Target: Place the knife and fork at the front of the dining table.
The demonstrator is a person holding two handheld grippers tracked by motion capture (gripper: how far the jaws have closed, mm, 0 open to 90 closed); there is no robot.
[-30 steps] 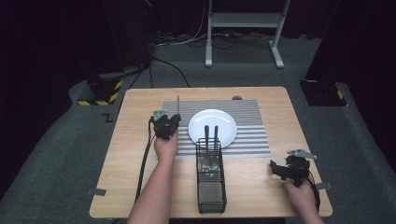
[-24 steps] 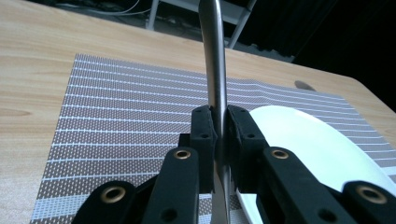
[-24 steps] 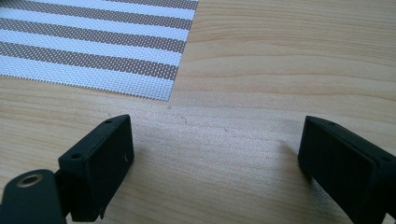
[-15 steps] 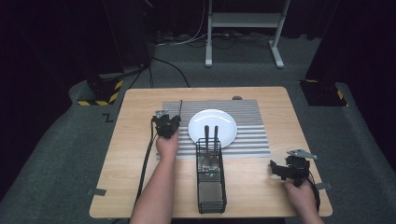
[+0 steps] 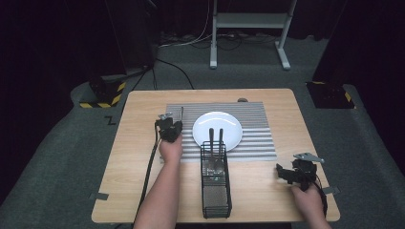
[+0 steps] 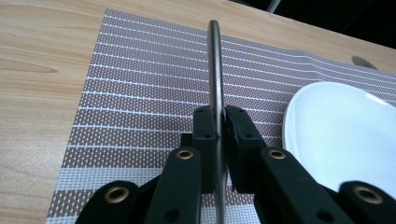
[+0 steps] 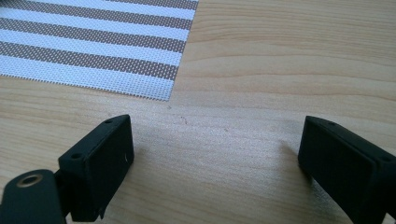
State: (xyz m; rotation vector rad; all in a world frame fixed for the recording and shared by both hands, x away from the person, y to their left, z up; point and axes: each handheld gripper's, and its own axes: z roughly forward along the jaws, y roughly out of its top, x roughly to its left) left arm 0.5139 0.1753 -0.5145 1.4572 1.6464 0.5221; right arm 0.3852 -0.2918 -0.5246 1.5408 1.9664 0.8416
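Clamped in the left gripper point(image 6: 218, 135), a knife point(image 6: 215, 70) poised above the placemat point(image 6: 140, 93) beside the plate point(image 6: 341, 130) (probably place-setting); lowering next; right gripper point(image 7: 215, 154) fingers spread, empty.

A light wooden table point(image 5: 143, 191) carried a grey-and-white striped placemat point(image 5: 255, 124) with a round white plate point(image 5: 224, 125) on it. Just near of the plate stood a black wire basket point(image 5: 216, 191) holding two dark-handled utensils point(image 5: 215, 138). The left gripper point(image 5: 168, 127) sat at the placemat's left edge with a thin metal piece point(image 5: 181, 113) beside it, and the right gripper point(image 5: 295, 172) rested near the table's near right corner.
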